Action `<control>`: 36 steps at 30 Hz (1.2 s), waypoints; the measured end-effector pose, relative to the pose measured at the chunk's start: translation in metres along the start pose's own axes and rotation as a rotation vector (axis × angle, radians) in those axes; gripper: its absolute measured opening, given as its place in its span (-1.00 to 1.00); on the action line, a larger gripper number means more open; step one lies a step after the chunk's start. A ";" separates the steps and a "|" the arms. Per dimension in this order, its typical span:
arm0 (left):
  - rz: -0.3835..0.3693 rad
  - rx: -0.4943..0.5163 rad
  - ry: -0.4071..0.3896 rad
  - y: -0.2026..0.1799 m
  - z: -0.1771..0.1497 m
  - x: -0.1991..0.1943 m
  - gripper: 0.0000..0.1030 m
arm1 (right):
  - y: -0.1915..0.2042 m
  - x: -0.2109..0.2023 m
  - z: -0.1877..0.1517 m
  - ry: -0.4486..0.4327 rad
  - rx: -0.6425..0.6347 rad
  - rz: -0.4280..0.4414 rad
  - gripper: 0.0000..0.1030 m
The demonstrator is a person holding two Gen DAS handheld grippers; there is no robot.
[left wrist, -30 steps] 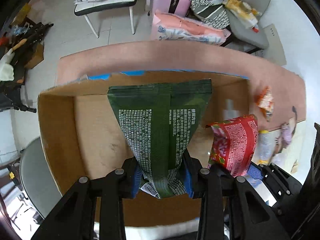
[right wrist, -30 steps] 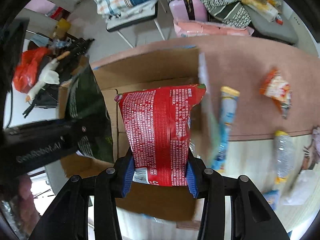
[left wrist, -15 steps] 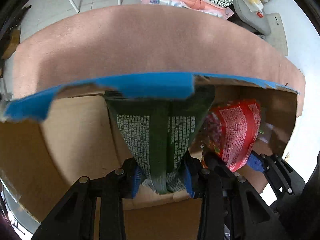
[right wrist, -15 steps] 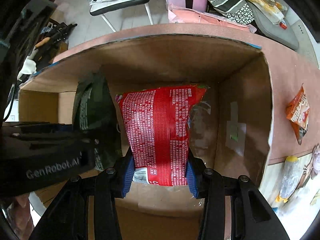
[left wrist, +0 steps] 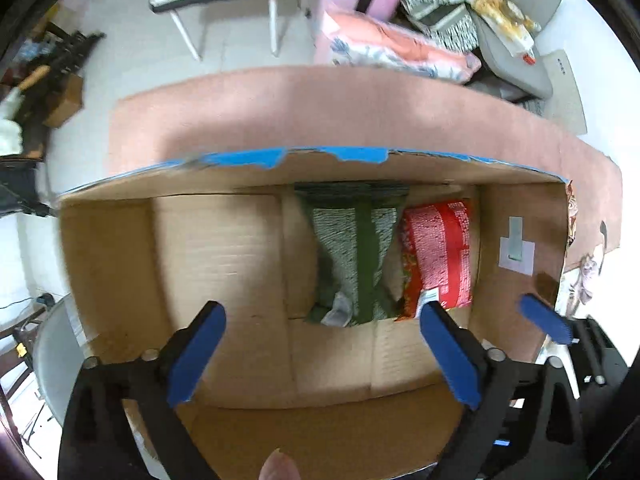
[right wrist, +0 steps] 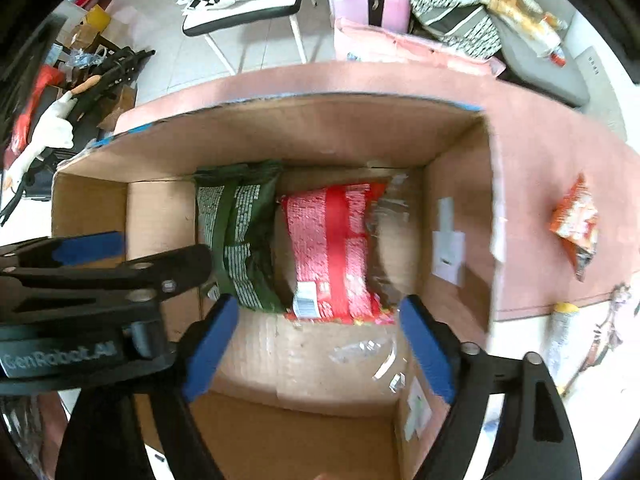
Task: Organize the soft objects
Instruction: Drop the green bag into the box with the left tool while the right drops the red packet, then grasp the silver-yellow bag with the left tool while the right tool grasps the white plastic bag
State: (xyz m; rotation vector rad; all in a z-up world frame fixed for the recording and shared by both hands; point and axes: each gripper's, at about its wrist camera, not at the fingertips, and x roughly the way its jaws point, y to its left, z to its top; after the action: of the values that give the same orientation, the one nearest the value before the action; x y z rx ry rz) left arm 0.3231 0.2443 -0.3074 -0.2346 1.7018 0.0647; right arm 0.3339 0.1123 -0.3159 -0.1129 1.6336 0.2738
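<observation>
Green packet (left wrist: 356, 256) lies boxed; both grippers' fingers (left wrist: 196, 354) hover spread above.

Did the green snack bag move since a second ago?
Yes. The green snack bag left the left hand-held gripper, now open, and lies on the cardboard box floor against the far wall, beside the red snack bag.

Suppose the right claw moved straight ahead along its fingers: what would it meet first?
Most likely the red packet lying in the cardboard box, beside the green packet. The open right claw points at it, though depth is unclear.
</observation>
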 end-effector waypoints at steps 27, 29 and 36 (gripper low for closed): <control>0.160 -0.028 -0.437 0.003 -0.155 -0.101 0.99 | -0.013 -0.116 -0.147 -0.274 -0.021 0.040 1.00; 0.159 -0.013 -0.445 -0.005 -0.159 -0.106 0.99 | -0.018 -0.120 -0.152 -0.280 -0.012 0.041 1.00; 0.155 0.076 -0.501 -0.071 -0.170 -0.125 0.99 | -0.089 -0.141 -0.175 -0.309 0.102 0.096 1.00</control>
State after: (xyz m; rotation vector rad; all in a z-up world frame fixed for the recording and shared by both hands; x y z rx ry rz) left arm 0.1872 0.1595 -0.1528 -0.0233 1.2177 0.1600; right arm 0.1974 -0.0297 -0.1750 0.0824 1.3446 0.2661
